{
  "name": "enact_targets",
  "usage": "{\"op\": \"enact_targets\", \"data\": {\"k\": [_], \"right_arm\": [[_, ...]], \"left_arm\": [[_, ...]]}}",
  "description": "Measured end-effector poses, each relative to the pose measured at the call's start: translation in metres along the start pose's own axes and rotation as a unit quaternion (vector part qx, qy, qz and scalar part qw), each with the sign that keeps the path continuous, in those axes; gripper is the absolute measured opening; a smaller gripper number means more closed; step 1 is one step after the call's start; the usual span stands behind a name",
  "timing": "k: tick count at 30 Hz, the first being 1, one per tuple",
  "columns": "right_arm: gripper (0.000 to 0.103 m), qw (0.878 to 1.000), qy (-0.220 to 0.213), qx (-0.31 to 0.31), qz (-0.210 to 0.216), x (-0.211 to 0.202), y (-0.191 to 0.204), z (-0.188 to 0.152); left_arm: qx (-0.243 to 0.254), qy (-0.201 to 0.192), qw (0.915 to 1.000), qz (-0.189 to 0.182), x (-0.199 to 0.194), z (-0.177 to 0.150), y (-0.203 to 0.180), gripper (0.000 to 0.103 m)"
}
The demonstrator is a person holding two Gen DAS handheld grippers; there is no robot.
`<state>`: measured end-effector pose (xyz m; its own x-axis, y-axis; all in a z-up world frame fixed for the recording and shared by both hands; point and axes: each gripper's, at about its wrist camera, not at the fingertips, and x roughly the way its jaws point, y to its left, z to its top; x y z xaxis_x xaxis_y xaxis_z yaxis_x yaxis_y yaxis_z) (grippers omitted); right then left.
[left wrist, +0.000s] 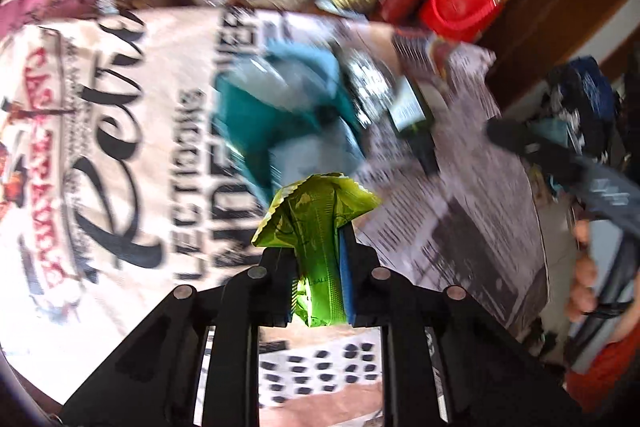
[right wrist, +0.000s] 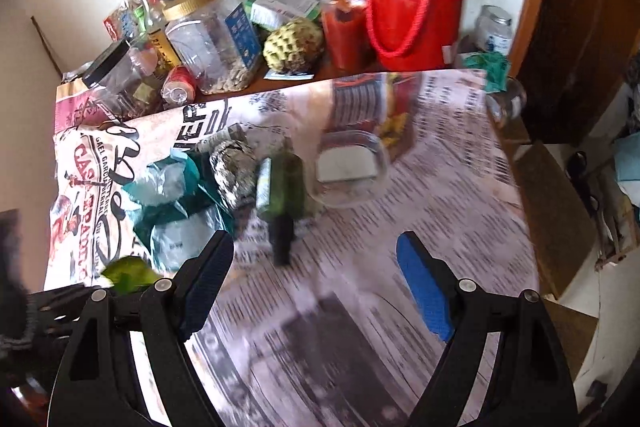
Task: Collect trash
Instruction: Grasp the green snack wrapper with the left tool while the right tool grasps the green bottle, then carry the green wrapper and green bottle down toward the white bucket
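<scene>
Left gripper (left wrist: 316, 259) clamping green wrapper (left wrist: 316, 215), apparently lifted

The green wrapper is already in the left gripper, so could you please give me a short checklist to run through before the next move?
1. Green wrapper clamped between the left gripper fingers: ok.
2. Right gripper open and empty for the next piece: ok.
3. Trash left on the newspaper: teal wrapper, foil ball, dark green bottle lying on its side, clear plastic container: not ok.
4. Trash bin or bag in view: not ok.
5. Bottle empty: cannot tell.
</scene>
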<state>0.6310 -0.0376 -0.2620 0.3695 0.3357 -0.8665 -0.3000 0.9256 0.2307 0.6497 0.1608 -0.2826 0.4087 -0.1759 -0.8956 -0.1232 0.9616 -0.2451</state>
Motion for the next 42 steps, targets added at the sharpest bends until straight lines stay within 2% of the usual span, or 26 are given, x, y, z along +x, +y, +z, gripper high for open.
{"op": "enact_targets", "data": {"k": [6,13,14,19,24,30,36,42], "right_arm": [[0.054,0.999,0.045,0.002,0.024,0.047,0.013,0.006],[0.050,0.998,0.066,0.001,0.016,0.074,0.016,0.006],[0.040,0.998,0.066,0.002,0.017,0.076,0.017,0.006],[0.039,0.998,0.054,-0.008,0.027,0.069,0.018,0.003],[0.039,0.998,0.050,-0.010,0.043,0.042,0.010,-0.005],[0.039,0.998,0.023,-0.007,0.057,-0.015,-0.006,-0.010],[0.039,0.997,-0.047,-0.016,0.058,-0.096,-0.032,-0.006],[0.039,0.990,-0.115,-0.031,0.074,-0.165,-0.053,-0.008]], "left_arm": [[-0.001,-0.028,0.9993,0.026,-0.023,0.006,0.017,0.017],[-0.012,-0.035,0.9990,0.023,-0.029,0.008,0.021,0.017],[-0.013,-0.035,0.9990,0.023,-0.028,0.010,0.019,0.017],[-0.006,-0.034,0.9989,0.031,-0.026,0.016,0.012,0.017],[-0.004,-0.043,0.9987,0.027,-0.032,0.026,-0.004,0.017],[0.006,-0.069,0.9974,0.020,-0.052,0.036,-0.037,0.017],[0.023,-0.105,0.9941,0.015,-0.085,0.037,-0.083,0.017],[0.027,-0.154,0.9875,0.021,-0.127,0.011,-0.141,0.017]]}}
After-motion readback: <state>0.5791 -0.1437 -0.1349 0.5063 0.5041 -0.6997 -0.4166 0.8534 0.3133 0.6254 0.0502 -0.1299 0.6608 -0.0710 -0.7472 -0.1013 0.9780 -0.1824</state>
